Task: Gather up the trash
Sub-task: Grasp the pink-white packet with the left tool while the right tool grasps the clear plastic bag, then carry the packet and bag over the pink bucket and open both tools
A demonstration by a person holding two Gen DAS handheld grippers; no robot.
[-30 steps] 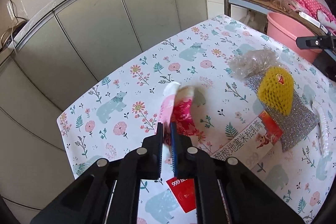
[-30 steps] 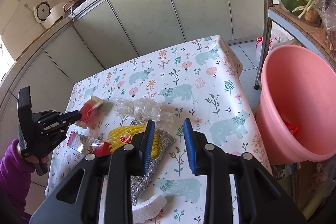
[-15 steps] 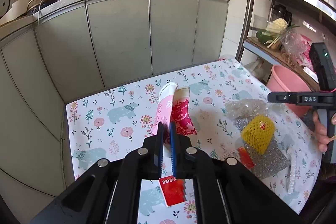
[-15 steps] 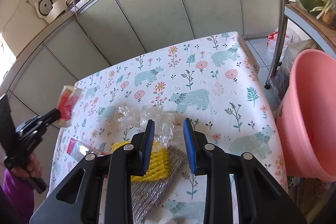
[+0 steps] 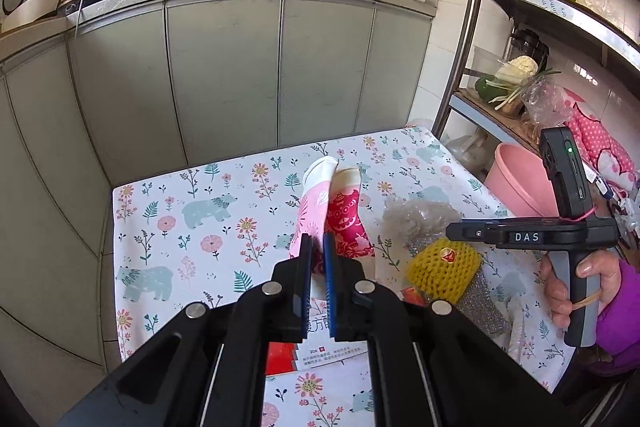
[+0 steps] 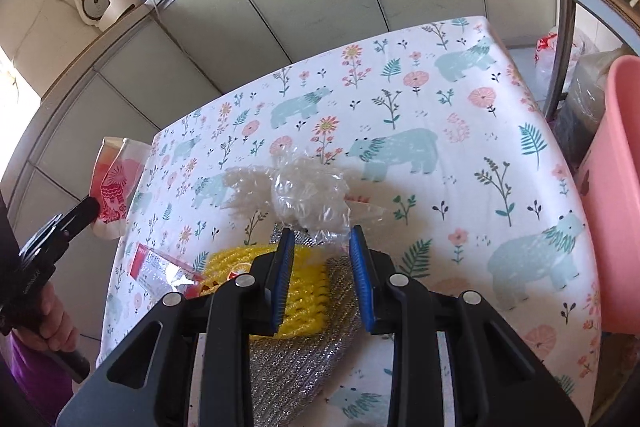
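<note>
Over table (image 6: 460,155): my L gripper (image 5: 316,255) clamps pink cups (image 5: 332,211); R gripper (image 6: 322,239) spread wide, above plastic wrap (image 6: 304,191).

Paper cup (image 5: 334,215): crushed, printed pink/red, matt, white inside. Crumpled plastic film (image 6: 304,195) at 12 o'clock of the right gripper (image 6: 322,243): clear, glossy. Foam fruit net (image 5: 442,269): yellow, open mesh, soft-looking. Silver pad (image 6: 288,371) under it: glittery, rough weave. Tablecloth (image 6: 440,147): printed, smooth, slight sheen. Basin (image 5: 516,179) at 3 o'clock: pink plastic, smooth. Gripper pads (image 6: 362,259): blue, ribbed.
</note>
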